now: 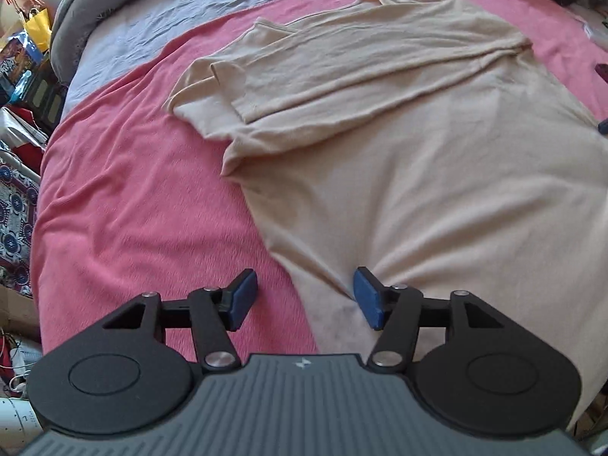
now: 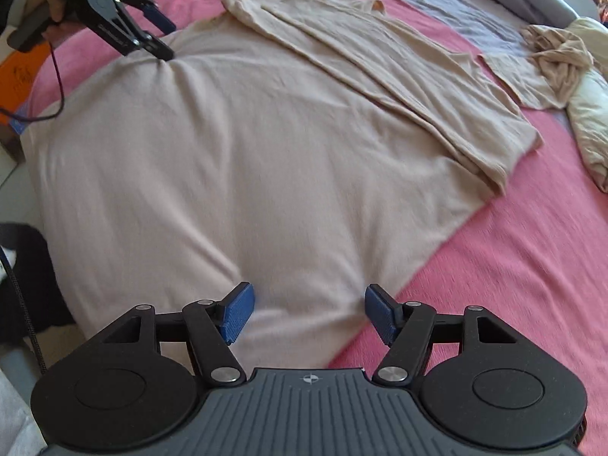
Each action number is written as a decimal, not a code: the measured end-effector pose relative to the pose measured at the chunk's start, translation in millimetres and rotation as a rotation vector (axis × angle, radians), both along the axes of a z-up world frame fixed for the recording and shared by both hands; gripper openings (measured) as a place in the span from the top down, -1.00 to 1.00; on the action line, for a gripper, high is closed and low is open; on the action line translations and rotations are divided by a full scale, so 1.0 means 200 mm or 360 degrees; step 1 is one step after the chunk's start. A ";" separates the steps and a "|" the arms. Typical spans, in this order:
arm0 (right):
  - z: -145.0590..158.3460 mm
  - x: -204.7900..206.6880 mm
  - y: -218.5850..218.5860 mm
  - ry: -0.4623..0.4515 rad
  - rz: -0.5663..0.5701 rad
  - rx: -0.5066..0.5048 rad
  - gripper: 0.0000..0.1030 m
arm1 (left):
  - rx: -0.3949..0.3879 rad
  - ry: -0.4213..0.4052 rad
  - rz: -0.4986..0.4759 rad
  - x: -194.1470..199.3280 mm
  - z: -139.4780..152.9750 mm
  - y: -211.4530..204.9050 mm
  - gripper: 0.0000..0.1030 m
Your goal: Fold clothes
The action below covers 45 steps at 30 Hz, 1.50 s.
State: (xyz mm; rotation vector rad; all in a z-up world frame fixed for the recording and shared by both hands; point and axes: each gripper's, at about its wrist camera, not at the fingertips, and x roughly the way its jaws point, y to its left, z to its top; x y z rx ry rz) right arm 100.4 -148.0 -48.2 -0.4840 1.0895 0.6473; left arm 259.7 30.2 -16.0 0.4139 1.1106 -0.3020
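- On the pink bed cover [image 1: 125, 205] lies the beige garment [image 2: 228, 159], long axis running away from both cameras, sleeves folded across its far end.
- Left tool [image 1: 306, 298] and right tool [image 2: 307, 313] both spread wide over its near hem.
- No writing legible.

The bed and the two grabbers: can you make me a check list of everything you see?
Surface: pink blanket over a bed, grey sheet beyond.
Job's things: beige garment spread flat, sleeves folded across its top.
Clutter: crumpled beige clothes at the far edge.
Grippers: left gripper open at the hem's corner; right gripper open over the other hem corner.
Cables: thin cord hanging from the left gripper; braided cable.
Surroundings: bags and boxes beside the bed.
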 end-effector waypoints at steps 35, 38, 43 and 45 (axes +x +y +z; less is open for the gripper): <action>-0.20 -1.09 0.16 -0.1169 0.0089 0.0020 -0.44 | 0.0119 -0.0761 -0.0205 -1.32 -0.08 -0.17 -0.22; -0.24 -1.16 0.23 -0.1133 0.0238 -0.0046 -0.50 | 0.0087 -0.0754 -0.0256 -1.43 -0.06 -0.19 -0.22; -0.35 -1.16 0.32 -0.1156 0.0365 -0.0241 -0.50 | 0.0087 -0.0786 -0.0335 -1.50 -0.09 -0.27 -0.25; -0.40 -1.14 0.34 -0.1211 0.0407 -0.0375 -0.53 | 0.0158 -0.0792 -0.0384 -1.49 -0.13 -0.30 -0.25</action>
